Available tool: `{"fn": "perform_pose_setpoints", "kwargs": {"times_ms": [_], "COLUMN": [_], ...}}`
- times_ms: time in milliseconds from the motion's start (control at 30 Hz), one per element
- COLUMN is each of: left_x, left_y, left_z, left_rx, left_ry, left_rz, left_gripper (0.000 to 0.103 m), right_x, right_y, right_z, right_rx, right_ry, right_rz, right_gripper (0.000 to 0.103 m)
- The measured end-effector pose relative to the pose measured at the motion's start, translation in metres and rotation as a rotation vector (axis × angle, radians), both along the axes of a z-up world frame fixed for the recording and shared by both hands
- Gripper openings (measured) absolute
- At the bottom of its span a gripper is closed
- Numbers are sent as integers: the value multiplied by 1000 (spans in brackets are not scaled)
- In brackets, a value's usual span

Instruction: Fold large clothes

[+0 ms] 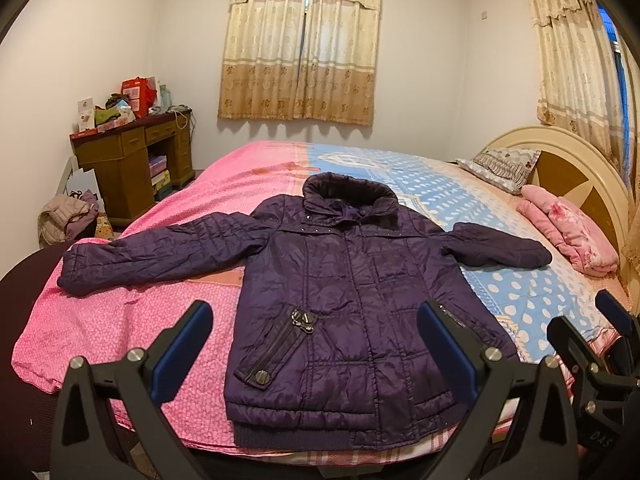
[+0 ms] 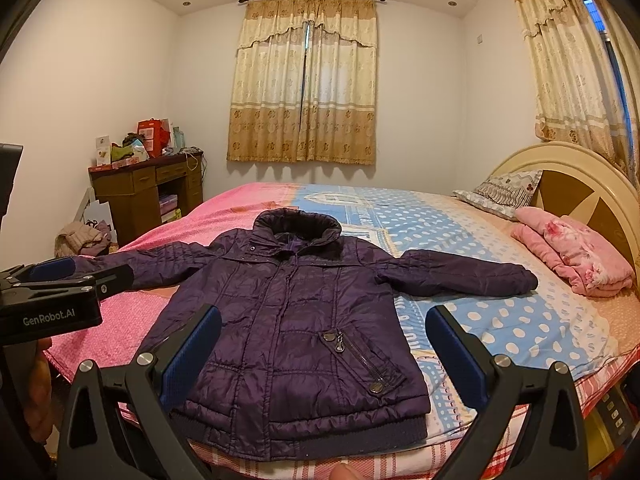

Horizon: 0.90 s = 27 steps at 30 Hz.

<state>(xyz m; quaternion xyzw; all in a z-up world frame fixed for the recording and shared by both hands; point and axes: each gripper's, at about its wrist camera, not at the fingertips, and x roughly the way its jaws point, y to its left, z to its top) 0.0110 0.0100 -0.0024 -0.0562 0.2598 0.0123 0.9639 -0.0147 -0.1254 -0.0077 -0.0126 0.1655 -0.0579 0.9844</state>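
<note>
Jacket (image 1: 340,300) flat at bed (image 1: 120,320) near edge | left tool (image 1: 316,344), right tool (image 2: 324,352) released, empty | risk: slick padding slips, sleeves spring back

A wide bed (image 2: 460,240) with a pink-and-blue dotted cover fills the white-walled room. Behind it hang closed beige floral curtains (image 2: 306,84); left of it stands a cluttered brown wooden desk (image 2: 140,196).
</note>
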Motion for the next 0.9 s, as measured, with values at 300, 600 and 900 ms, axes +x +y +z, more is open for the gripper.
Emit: {"fn": "perform_pose_setpoints", "kwargs": {"times_ms": [300,600,900], "left_x": [0,-1,-1], "left_y": [1,1,1], "left_z": [-2,-4,-5], "left_rx": [0,0,-1], "left_ry": [2,8,11], "left_rz": [1,0,0], "left_gripper": [103,103,103], "right_x": [0,3,4], "right_y": [1,0,-1], "right_z": [-2,-6,-7], "right_rx": [-4,9,12], "right_ry": [4,28,35], "right_rz": [3,14,16], "right_gripper": [102,102,102]}}
